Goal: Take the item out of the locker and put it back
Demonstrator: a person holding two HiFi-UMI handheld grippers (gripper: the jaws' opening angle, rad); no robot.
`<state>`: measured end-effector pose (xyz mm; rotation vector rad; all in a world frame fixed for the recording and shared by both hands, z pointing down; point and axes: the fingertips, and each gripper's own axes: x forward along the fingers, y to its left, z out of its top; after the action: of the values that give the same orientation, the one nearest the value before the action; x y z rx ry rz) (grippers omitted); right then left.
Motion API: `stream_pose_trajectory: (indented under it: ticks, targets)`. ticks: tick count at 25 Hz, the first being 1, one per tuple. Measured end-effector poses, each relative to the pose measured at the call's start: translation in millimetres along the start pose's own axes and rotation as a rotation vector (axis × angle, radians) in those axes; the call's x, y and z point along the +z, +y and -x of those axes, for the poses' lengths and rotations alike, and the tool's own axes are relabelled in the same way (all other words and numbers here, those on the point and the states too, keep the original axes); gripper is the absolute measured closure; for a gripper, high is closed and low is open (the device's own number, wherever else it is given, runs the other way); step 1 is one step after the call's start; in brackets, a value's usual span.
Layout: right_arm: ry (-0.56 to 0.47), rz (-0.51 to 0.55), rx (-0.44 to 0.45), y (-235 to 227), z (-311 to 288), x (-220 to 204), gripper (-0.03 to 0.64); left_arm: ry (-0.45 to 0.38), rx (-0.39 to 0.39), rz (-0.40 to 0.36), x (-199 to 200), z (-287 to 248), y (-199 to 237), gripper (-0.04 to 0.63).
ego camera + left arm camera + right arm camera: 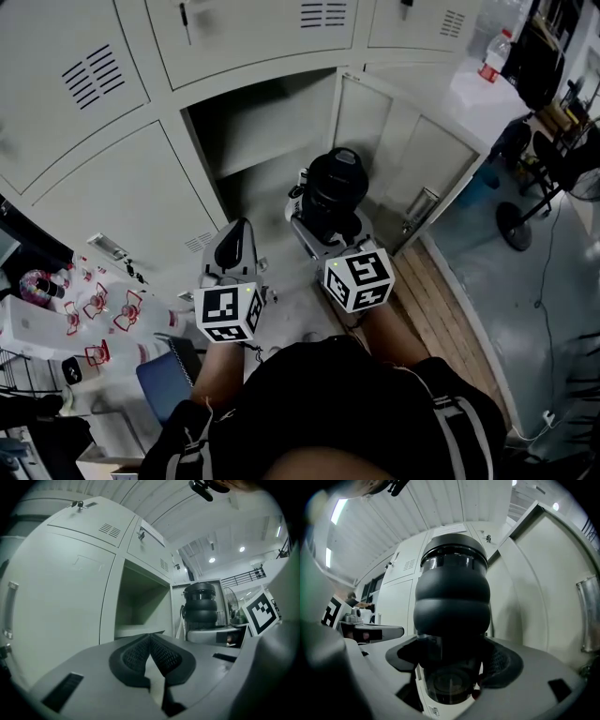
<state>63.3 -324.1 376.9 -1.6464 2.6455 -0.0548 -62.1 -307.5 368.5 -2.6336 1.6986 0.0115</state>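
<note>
A black, bulbous jug-like item (336,187) with a clear lower part is held in front of the open locker compartment (262,122). My right gripper (323,223) is shut on its lower part. In the right gripper view the item (452,602) fills the middle, clamped between the pads of the right gripper (452,667). My left gripper (236,246) hangs to the left of the item, shut with nothing in it. Its pads (161,651) meet in the left gripper view, where the item (201,604) stands to the right of the empty compartment (140,606).
The locker's door (412,159) stands open at the right. Closed locker doors (122,197) lie to the left and above. A table with red-patterned things (94,309) and a blue notebook (164,380) is at lower left. A fan stand (516,220) is at right.
</note>
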Motion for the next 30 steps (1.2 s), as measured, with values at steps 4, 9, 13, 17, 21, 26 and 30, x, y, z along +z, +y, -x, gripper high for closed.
stream_pose_trajectory:
  ticks: [4,9,13,17,21,26,30]
  targets:
    - [-0.003,0.007,0.012,2.8,-6.9,1.8,0.219,-0.005,0.012,-0.002,1.2,0.1,5.5,0.583]
    - [0.008,-0.012,0.057,11.5,-20.4,1.2,0.219,-0.01,0.031,-0.004,2.1,2.7,11.8,0.583]
    - [0.007,-0.076,0.107,18.2,-39.6,8.0,0.219,-0.016,0.059,-0.006,4.2,6.1,20.8,0.583]
    - [-0.01,-0.156,0.135,20.0,-61.4,22.0,0.219,-0.019,0.084,-0.007,5.6,8.8,29.5,0.583]
    - [-0.01,-0.291,0.199,22.8,-85.4,34.8,0.219,-0.021,0.108,0.0,5.2,10.3,37.1,0.581]
    - [-0.012,-0.423,0.24,20.0,-119.6,49.6,0.219,-0.022,0.13,0.004,4.3,10.9,45.2,0.583]
    - [-0.012,-0.492,0.257,16.2,-140.5,61.5,0.219,-0.024,0.153,0.006,4.8,14.1,54.2,0.583]
